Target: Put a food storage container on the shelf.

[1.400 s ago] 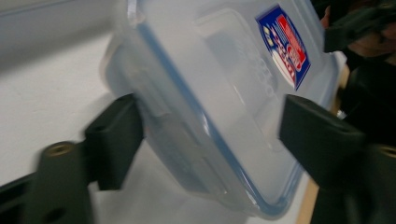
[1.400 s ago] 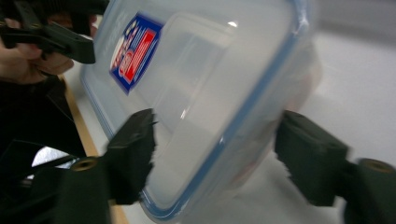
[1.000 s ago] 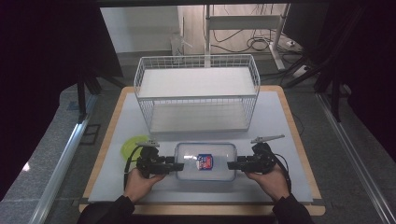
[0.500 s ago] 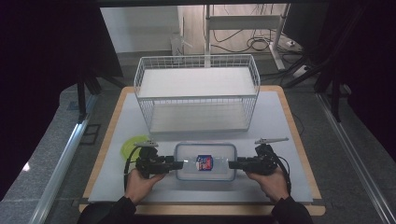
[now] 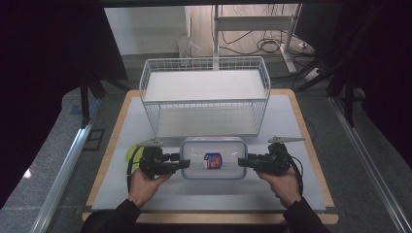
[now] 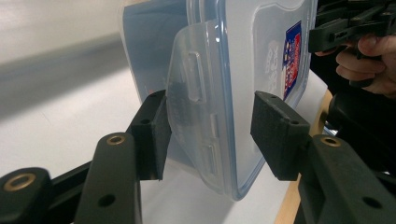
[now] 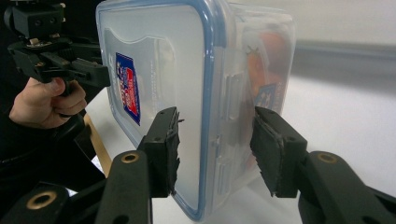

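Observation:
A clear plastic container (image 5: 212, 158) with a blue-rimmed lid and a red and blue sticker (image 5: 212, 160) hangs just above the table's front, between both grippers. My left gripper (image 5: 187, 164) grips its left end. In the left gripper view the jaws (image 6: 208, 135) straddle the lid's latch flap (image 6: 196, 102). My right gripper (image 5: 240, 162) grips the right end. Its jaws (image 7: 215, 144) have just been closing, one pad on the lid, the other on the base of the container (image 7: 187, 70). Something orange (image 7: 271, 51) shows blurred through the wall.
A white wire basket (image 5: 204, 60) stands behind the container, on the far half of the white mat (image 5: 291, 121). A yellow-green round thing (image 5: 132, 154) lies just behind my left gripper. The wooden board's edge (image 5: 316, 160) runs along the right.
The container has risen off the table with both grippers on its ends and now looks larger and higher in the high view. Both hands stay at its sides.

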Demonstrator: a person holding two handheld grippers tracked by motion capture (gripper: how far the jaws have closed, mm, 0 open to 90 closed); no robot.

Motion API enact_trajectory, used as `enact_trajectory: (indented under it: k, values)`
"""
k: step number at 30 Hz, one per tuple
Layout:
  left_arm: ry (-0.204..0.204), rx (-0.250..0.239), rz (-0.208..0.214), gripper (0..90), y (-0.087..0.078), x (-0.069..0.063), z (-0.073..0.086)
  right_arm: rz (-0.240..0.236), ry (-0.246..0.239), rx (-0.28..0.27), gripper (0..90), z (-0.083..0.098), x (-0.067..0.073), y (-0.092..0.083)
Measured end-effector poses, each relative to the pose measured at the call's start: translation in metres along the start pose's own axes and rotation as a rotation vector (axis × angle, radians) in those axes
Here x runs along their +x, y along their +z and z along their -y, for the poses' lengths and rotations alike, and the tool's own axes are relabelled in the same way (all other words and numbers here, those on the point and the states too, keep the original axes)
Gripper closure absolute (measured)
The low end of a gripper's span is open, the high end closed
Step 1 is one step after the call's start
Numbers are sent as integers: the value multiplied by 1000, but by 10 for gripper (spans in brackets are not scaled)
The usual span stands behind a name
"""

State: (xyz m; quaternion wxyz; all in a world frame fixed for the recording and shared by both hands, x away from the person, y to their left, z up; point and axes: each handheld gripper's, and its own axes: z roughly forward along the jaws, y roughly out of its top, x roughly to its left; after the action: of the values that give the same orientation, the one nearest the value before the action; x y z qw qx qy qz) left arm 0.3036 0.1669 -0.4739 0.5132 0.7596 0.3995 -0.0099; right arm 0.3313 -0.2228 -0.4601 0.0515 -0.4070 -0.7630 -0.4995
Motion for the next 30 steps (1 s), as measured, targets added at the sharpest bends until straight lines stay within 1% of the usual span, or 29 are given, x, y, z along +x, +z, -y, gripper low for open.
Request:
enact_trajectory:
  k: [1,2,3,4,5,6,7,8,9,10,11,12,13,14,15,17,19,20,21,22,23,24,25,26,29,30]
  values:
    - [0,0,0,487,0,0,0,0,0,0,531,0,0,0]
    - [3,-8,-2,487,-2,1,-4,0,-8,-5,531,-6,2,0]
    - [3,-8,-2,487,-2,1,-4,1,-15,-10,532,-9,3,0]
    - [-8,-18,-2,487,-5,1,-8,3,-23,-13,531,-13,4,-1]
    - [-8,-18,-2,487,-5,1,-8,5,-32,-20,531,-17,5,-1]
    - [-4,-24,-5,487,-8,2,-13,6,-39,-25,531,-20,6,-1]
    - [-4,-24,-5,487,-8,2,-13,7,-44,-26,531,-24,7,-1]
    - [-1,-31,-6,487,-10,2,-18,7,-47,-26,531,-27,8,-1]
    - [-1,-31,-6,487,-10,2,-18,7,-47,-26,531,-27,8,-1]
    - [10,-38,-12,487,-13,2,-24,8,-59,-31,531,-35,10,-3]
    - [10,-38,-12,487,-13,2,-24,8,-59,-31,531,-35,10,-3]
    - [13,-44,-14,487,-16,1,-30,7,-64,-35,531,-41,11,-4]
    - [13,-44,-14,487,-16,1,-30,7,-69,-39,531,-44,12,-5]
    - [24,-49,-16,487,-18,1,-36,7,-72,-41,531,-47,13,-6]
    - [26,-51,-16,487,-19,0,-39,7,-75,-46,531,-50,13,-6]
    - [27,-53,-17,487,-21,0,-42,7,-78,-49,531,-53,14,-7]
    - [26,-60,-20,487,-24,-1,-51,7,-89,-60,531,-62,17,-9]
    - [30,-62,-22,487,-25,-1,-53,8,-94,-63,531,-66,18,-10]
    - [30,-62,-22,487,-25,-1,-53,8,-94,-63,531,-66,18,-10]
    - [34,-65,-24,487,-28,-1,-59,8,-98,-68,531,-72,19,-10]
    - [34,-65,-24,487,-28,-1,-59,8,-98,-68,531,-72,19,-10]
    - [35,-68,-28,487,-31,-1,-65,6,-102,-72,531,-78,21,-11]
    - [35,-68,-28,487,-31,-1,-65,4,-103,-73,531,-80,21,-11]
    - [44,-69,-28,487,-32,-1,-68,4,-103,-73,531,-80,21,-11]
    - [47,-74,-37,487,-37,-2,-78,-2,-106,-85,531,-89,22,-12]
    - [55,-76,-40,486,-40,-2,-84,-8,-109,-91,530,-95,23,-12]
